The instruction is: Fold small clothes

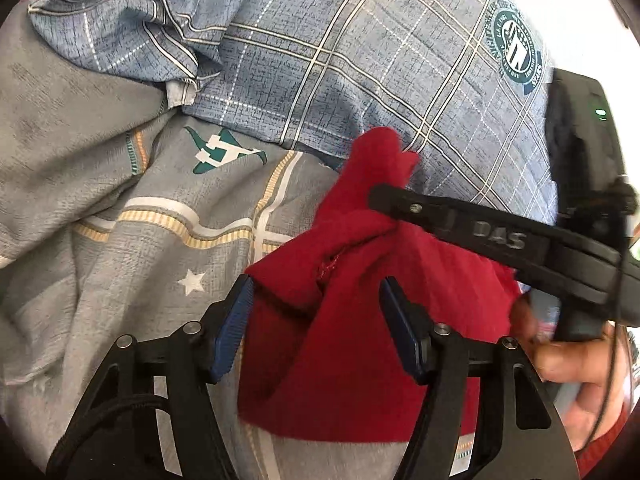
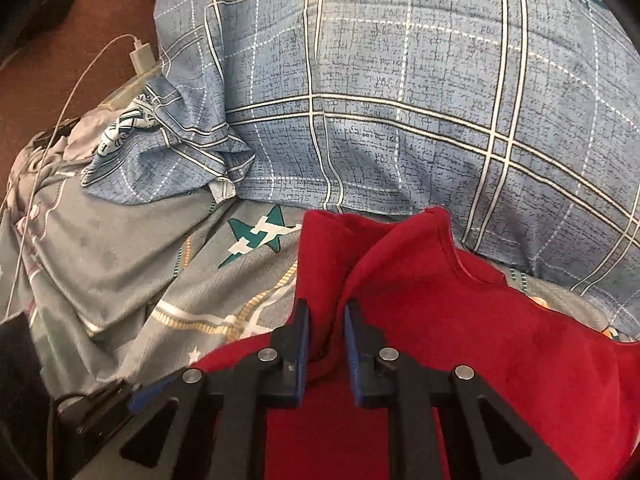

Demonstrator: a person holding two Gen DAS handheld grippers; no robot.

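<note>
A small red garment (image 1: pixel 344 320) lies bunched on a grey printed bedsheet (image 1: pixel 120 208). My left gripper (image 1: pixel 316 292) is open, its blue pads (image 1: pixel 234 328) either side of the red cloth, above it. In the left wrist view the right gripper (image 1: pixel 384 196) reaches in from the right and pinches a raised fold of the garment. In the right wrist view my right gripper (image 2: pixel 327 312) is nearly closed on a fold of the red garment (image 2: pixel 460 332), which rises between its blue pads (image 2: pixel 303 340).
A blue plaid pillow (image 2: pixel 400 100) lies just behind the garment. A white charger with its cable (image 2: pixel 142 56) sits at the bed's left edge by a brown floor (image 2: pixel 60 60). The sheet is wrinkled on the left.
</note>
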